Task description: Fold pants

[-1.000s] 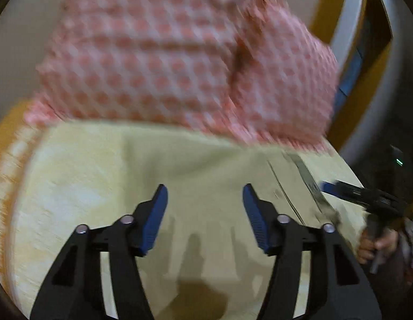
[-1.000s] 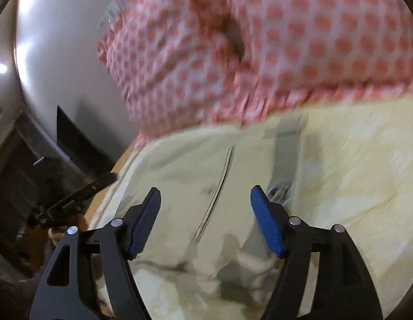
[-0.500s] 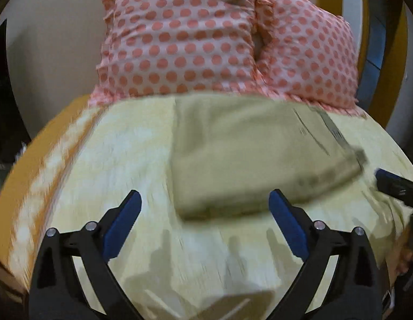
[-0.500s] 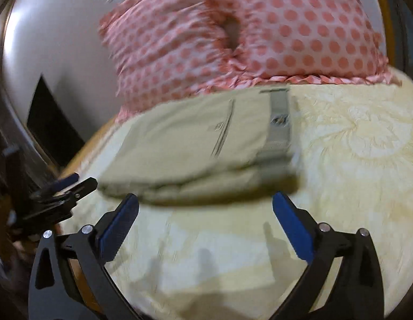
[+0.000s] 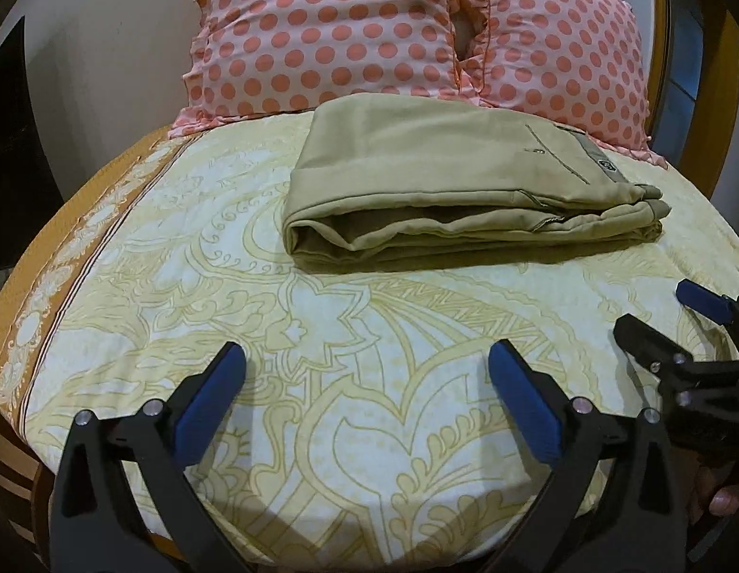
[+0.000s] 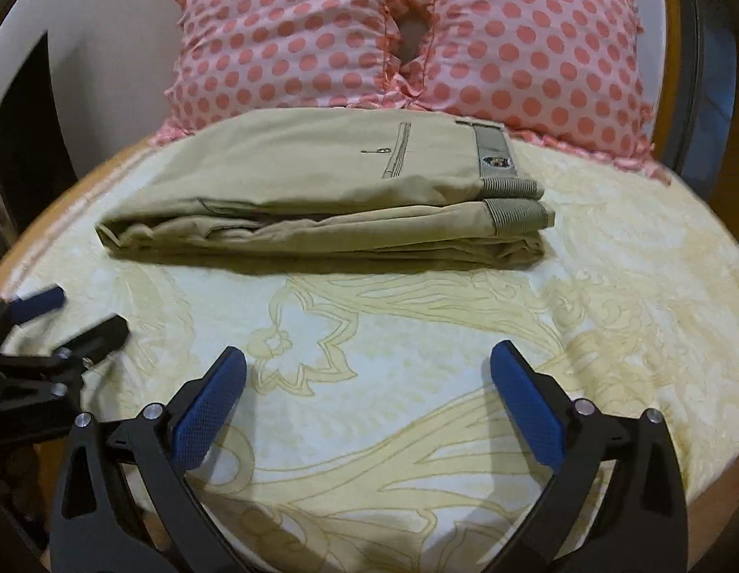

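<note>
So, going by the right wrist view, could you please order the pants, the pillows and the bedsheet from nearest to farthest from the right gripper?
1. Bedsheet, directly under the right gripper.
2. Folded khaki pants, ahead, mid-bed.
3. Polka-dot pillows, behind the pants, at the bed's head.

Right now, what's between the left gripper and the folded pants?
Only bare bedsheet lies between the left gripper and the pants, seen in the left wrist view.

I see the folded pants (image 5: 441,181) lying on the bedsheet (image 5: 369,334). Behind them, two pillows (image 5: 321,33) sit side by side.
</note>
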A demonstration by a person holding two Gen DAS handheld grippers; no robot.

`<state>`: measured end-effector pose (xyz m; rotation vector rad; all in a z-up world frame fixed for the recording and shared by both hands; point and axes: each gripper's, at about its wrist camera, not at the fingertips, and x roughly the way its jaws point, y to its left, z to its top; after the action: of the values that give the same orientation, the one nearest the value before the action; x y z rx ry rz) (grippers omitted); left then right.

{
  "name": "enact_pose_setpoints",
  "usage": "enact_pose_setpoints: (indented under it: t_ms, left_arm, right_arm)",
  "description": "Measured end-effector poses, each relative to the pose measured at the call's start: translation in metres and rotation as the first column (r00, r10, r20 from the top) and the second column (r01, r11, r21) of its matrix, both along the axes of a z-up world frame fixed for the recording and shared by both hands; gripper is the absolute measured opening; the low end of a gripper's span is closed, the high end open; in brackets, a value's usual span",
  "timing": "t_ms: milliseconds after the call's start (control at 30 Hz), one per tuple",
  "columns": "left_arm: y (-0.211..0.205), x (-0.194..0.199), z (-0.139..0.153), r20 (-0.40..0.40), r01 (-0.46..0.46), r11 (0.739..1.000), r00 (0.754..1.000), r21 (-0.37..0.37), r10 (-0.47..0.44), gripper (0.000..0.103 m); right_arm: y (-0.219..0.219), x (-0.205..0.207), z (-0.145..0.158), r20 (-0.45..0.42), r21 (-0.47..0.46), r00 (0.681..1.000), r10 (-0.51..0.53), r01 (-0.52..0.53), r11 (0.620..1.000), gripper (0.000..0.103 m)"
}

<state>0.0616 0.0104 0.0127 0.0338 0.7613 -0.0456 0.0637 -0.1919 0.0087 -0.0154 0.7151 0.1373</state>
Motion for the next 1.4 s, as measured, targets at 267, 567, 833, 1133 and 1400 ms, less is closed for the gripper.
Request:
enact_pose_setpoints:
  t_ms: [267, 567, 833, 1133, 1400]
  left_arm:
    - [-0.0002, -0.0033, -0.0009, 0.028, -0.006, 1.000, 1.000, -0.002, 0.006, 0.101]
    - [0.0002, -0.0038, -0.0011, 0.033, -0.008, 1.000, 0.999, -0.003, 0.008, 0.101]
    - [0.0006, -0.0036, -0.0012, 0.032, -0.006, 1.000, 0.999, -0.002, 0.006, 0.101]
    - [0.0007, -0.0034, -0.0011, 0.033, -0.006, 1.000, 0.999, -0.003, 0.006, 0.101]
    - [0.0007, -0.0030, -0.0012, 0.033, -0.006, 1.000, 0.999, -0.003, 0.006, 0.101]
  right_arm:
    - [0.0003, -0.0014, -0.0016, 0.023, 0.006, 0.999, -0.034, 0.034, 0.999, 0.102]
    - [0.0001, -0.0010, -0.0014, 0.023, 0.005, 0.999, -0.032, 0.032, 0.999, 0.102]
    - [0.0006, -0.0009, -0.0012, 0.023, 0.005, 0.999, -0.033, 0.033, 0.999, 0.102]
    - [0.0004, -0.0009, -0.0015, 0.023, 0.005, 0.999, -0.032, 0.032, 0.999, 0.102]
    - [0.0007, -0.0010, -0.0015, 0.024, 0.005, 0.999, -0.033, 0.033, 0.999, 0.102]
